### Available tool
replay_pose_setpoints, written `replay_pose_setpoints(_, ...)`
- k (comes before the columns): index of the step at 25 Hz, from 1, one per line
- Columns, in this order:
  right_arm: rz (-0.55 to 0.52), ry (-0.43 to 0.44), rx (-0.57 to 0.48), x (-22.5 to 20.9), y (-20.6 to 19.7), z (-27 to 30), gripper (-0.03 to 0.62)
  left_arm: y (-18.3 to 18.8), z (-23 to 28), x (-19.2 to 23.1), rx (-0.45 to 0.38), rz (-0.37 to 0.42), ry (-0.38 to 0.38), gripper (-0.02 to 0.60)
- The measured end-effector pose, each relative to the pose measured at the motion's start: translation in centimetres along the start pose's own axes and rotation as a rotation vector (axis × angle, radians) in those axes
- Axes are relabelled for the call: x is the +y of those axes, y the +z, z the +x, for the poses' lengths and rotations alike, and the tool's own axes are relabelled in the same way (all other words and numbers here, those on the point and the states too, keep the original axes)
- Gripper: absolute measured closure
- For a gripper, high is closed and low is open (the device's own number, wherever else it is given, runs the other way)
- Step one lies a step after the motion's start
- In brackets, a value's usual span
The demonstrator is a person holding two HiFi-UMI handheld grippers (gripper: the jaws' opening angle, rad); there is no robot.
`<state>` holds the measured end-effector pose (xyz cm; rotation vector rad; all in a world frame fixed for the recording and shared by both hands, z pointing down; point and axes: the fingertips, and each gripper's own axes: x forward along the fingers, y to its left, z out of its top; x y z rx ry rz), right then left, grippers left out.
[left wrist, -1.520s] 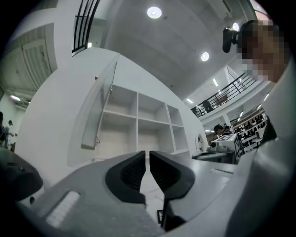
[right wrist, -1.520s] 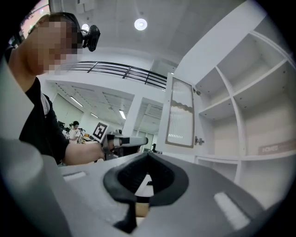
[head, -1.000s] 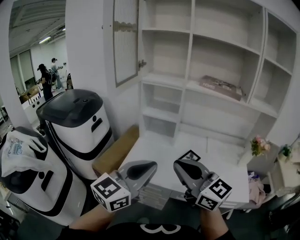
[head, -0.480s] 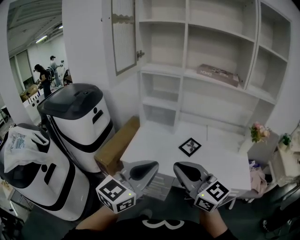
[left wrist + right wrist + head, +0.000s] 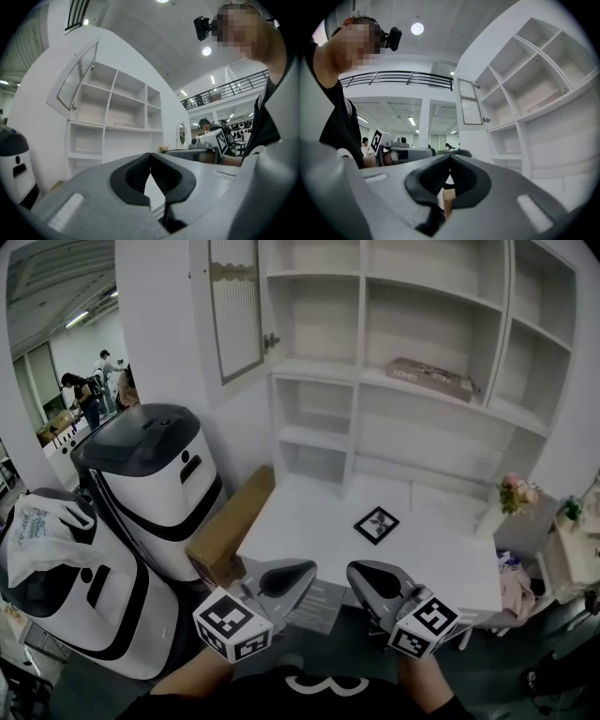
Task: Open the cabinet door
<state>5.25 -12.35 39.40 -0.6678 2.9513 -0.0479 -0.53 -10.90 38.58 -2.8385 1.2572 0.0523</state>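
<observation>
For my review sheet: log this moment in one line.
cabinet door: open | left gripper: shut, empty | right gripper: shut, empty

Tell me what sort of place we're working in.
Probably a furniture mock-up inside a large open hall or lab, not a home: a white shelf unit with its cabinet door open, a balcony railing overhead, and people in the background.

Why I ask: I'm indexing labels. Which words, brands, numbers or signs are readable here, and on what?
No legible text anywhere.
Flat box in the cabinet: print too blurred.
Plastic bag: print too small.
Card on the white table, cubes on left hand-held gripper and right hand-held gripper: square markers, no letters.
</observation>
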Motion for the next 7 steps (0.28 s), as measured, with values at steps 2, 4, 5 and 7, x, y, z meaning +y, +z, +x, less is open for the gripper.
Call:
replay_pose_setpoints(2,0.007,-0.001,-0.004,-0.24,-0.03,-0.18,0.592,-0.04,0.31,0.09,-0.001,-0.015,-0.002,0.572)
replay_pose_setpoints(4,0.007,-0.007,-0.003,-0.54,-0.13,-0.3,0.592,0.01,0.6,0.18,-0.004,-0.03,-0.01,0.572)
replay_pose_setpoints(5,0.007,-0.01,-0.001,-0.68,-0.21,-0.35,0.592,0.05,0.72,0.24,-0.005,-0.037,-0.015,0.572)
replay_pose_setpoints(7,0.008,-0.015,0.002,-0.94,-0.37,-0.46,0.592,0.09,0.92,0.35,-0.008,-0.052,-0.023,0.572)
